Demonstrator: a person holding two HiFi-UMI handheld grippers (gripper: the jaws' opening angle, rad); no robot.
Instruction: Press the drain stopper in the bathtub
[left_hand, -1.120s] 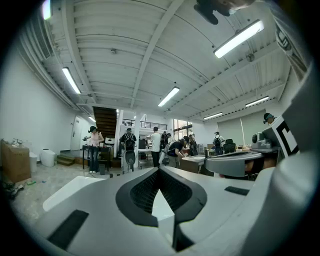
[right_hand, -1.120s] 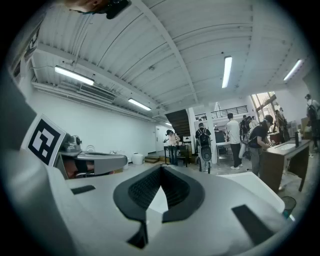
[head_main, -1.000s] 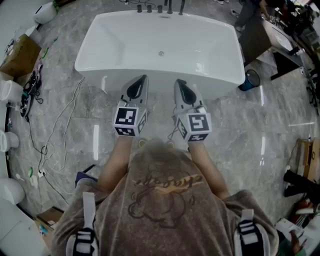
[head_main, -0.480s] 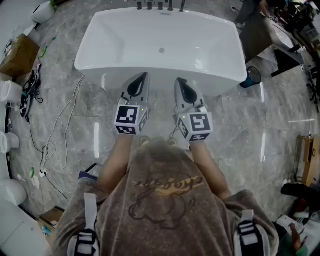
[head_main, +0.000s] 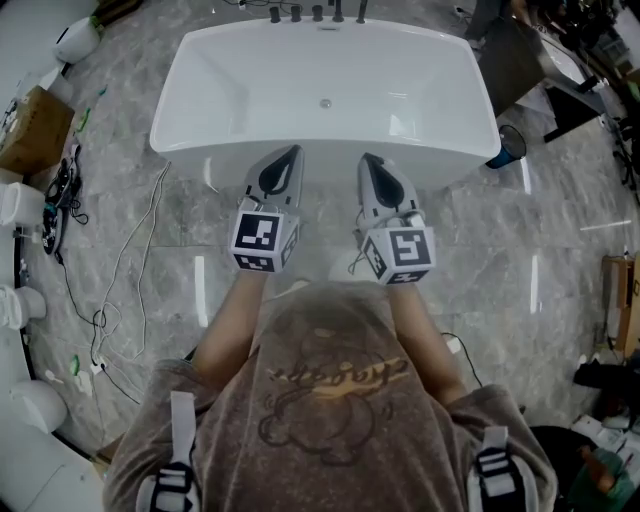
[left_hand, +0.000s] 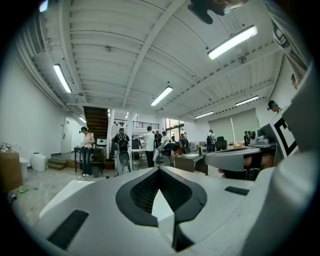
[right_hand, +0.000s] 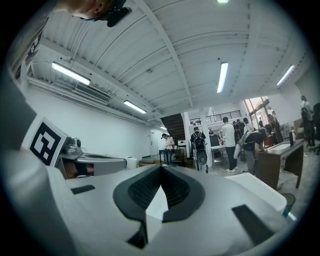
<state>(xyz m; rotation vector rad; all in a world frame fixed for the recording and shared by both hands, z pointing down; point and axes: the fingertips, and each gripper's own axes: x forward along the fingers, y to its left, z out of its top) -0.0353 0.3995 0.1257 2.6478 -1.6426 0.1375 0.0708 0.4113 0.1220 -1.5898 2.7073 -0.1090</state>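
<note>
We stand on a grey marble floor (head_main: 560, 230) facing a white bathtub (head_main: 215, 75), whose near wall lies just ahead of our two claws. Inside the tub, the small round drain stopper (head_main: 325, 103) sits on the basin floor toward the far side, below the dark taps (head_main: 315, 14) on the far rim. The left claw (head_main: 291, 151) and right claw (head_main: 367, 158) hover side by side, well short of the stopper, each with its jaws pressed together on nothing.
</note>
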